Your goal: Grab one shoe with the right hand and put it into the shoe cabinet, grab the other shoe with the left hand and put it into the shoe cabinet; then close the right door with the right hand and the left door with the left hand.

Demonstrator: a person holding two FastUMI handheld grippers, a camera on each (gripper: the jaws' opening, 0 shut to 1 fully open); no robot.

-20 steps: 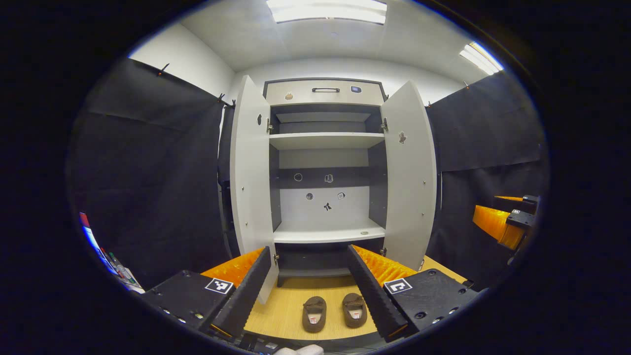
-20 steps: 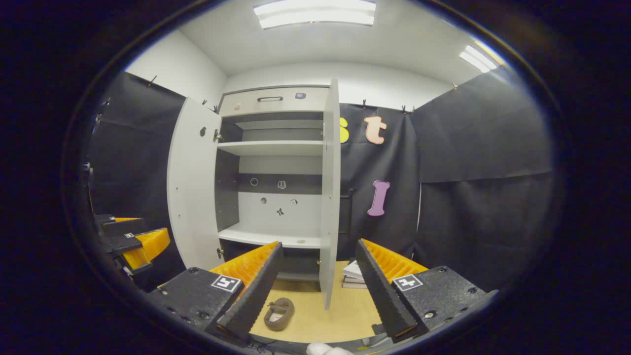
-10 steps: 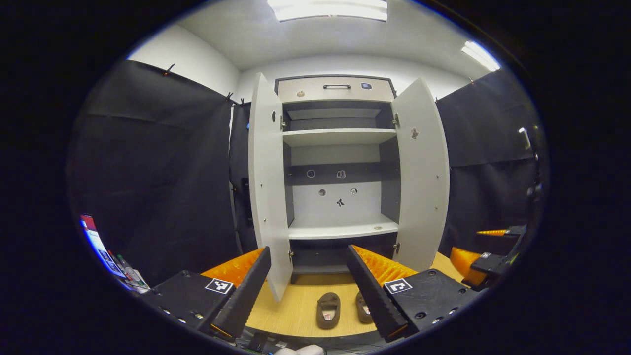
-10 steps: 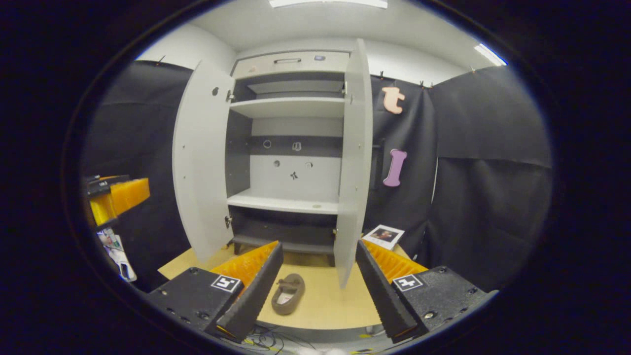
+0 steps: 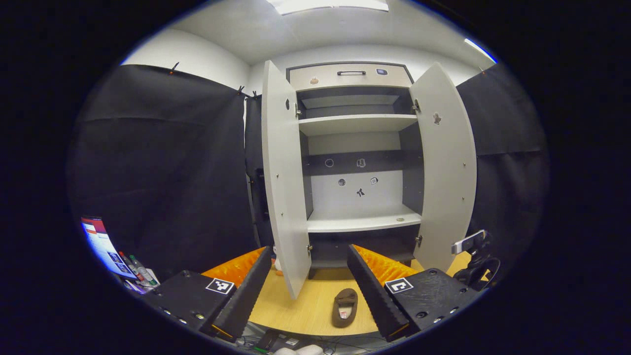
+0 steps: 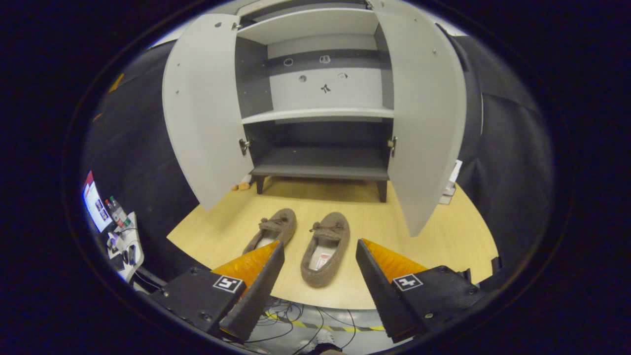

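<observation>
Two brown slippers lie side by side on the wooden floor in front of the open shoe cabinet (image 6: 320,165). In the right gripper view the right slipper (image 6: 325,246) sits just past my right gripper (image 6: 320,244), in line with the gap between its open fingers; the left slipper (image 6: 273,229) is partly behind one finger. Nothing is held. In the left gripper view my left gripper (image 5: 309,252) is open and held back from the cabinet (image 5: 362,224), with one slipper (image 5: 345,306) showing between its fingers. Both doors, left (image 6: 202,123) and right (image 6: 424,123), stand wide open.
The wooden floor (image 6: 443,241) ends in a curved front edge with cables below it. Bottles and a screen (image 6: 96,199) sit at the far left. Books (image 6: 451,182) lie behind the right door. A small camera on a stand (image 5: 471,244) is at the right.
My right gripper has tipped downward and come closer to the slippers, bringing both into its view. My left gripper's view has swung left, and the other gripper has slipped out of it.
</observation>
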